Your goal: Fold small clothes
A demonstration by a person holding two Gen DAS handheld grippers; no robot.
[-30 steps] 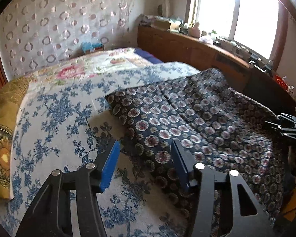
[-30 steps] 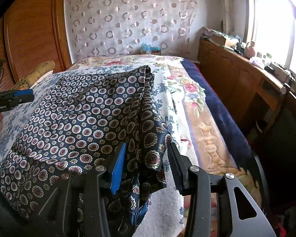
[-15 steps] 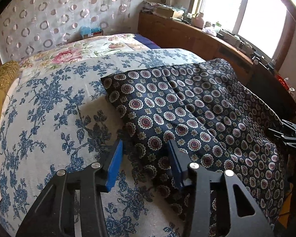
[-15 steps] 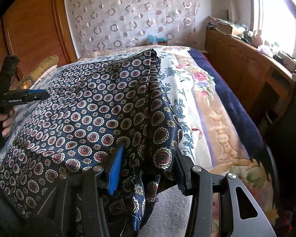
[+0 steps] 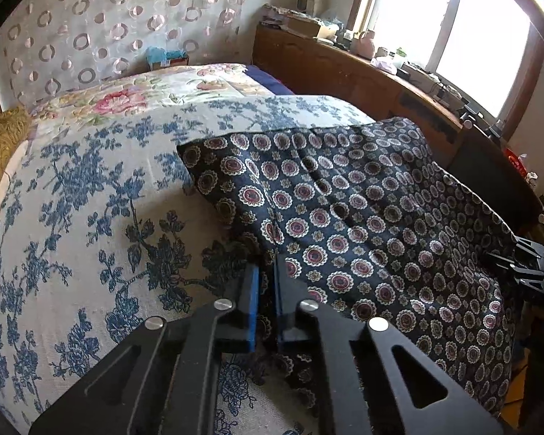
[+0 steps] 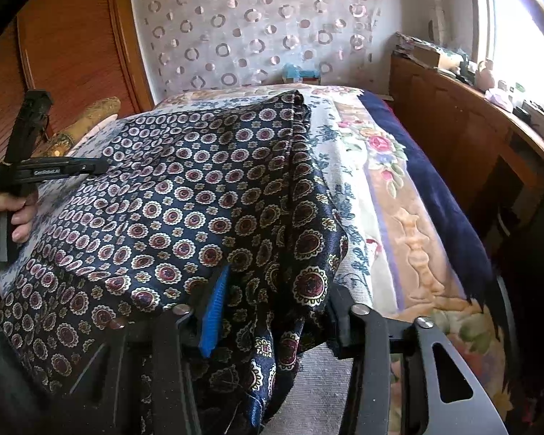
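A dark navy garment with round medallion print (image 5: 362,210) lies spread on the bed; it also shows in the right wrist view (image 6: 185,195). My left gripper (image 5: 266,275) is shut on the garment's near left edge. My right gripper (image 6: 275,286) is open, its jaws wide apart around the bunched near right corner of the cloth, which drapes over the fingers. The left gripper also shows at the far left of the right wrist view (image 6: 101,166), held in a hand. The right gripper also shows at the right edge of the left wrist view (image 5: 518,264).
The bed has a blue floral cover (image 5: 72,217) and a pastel flowered blanket (image 6: 399,195). A gold pillow (image 5: 3,134) lies at the left. A wooden cabinet (image 6: 464,127) with clutter runs under the window. A wooden wardrobe (image 6: 65,47) stands at the left.
My left gripper has moved in on the garment's edge and closed on it. My right gripper has pushed further under the bunched corner and stays open.
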